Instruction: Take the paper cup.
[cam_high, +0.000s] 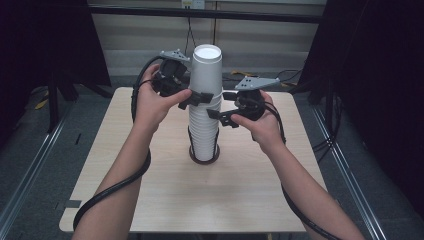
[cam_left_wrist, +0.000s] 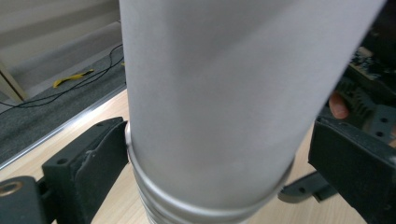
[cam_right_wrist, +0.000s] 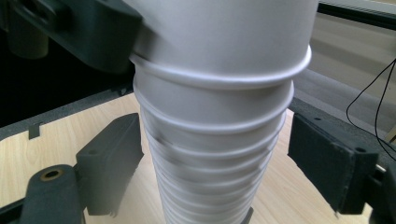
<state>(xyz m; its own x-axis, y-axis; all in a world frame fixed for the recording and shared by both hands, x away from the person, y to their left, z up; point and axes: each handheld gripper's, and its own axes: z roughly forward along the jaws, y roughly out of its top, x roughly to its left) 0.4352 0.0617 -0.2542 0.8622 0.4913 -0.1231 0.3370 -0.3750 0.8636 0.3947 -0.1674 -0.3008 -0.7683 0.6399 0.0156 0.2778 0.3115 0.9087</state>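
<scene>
No brand, label or writing can be read on anything here. A tall stack of white paper cups (cam_high: 204, 125) stands upside down near the middle of a pale wood-grain table (cam_high: 150, 200), its foot ringed by a dark round holder with thin upright wires (cam_high: 204, 156). The top cup (cam_high: 206, 70) is the plain smooth one, closed bottom upward, and the rolled rims beneath it make a ribbed column. The left gripper (cam_high: 200, 97), held in the person's left hand (cam_high: 150, 102), reaches in from the left at the top cup's lower edge; in the left gripper view its black jaws stand on either side of the top cup (cam_left_wrist: 224, 93), the left one touching the rim and the right one just beside the wall — whether it truly grips, I cannot tell. The right gripper (cam_high: 216, 111), in the right hand (cam_high: 262, 125), comes in from the right a little lower; in the right gripper view its jaws stand spread, clear of the ribbed stack (cam_right_wrist: 210, 154) on both sides, holding nothing. Each gripper carries a grey three-cornered plate (cam_high: 256, 82) and a thick black cable (cam_high: 112, 187).
</scene>
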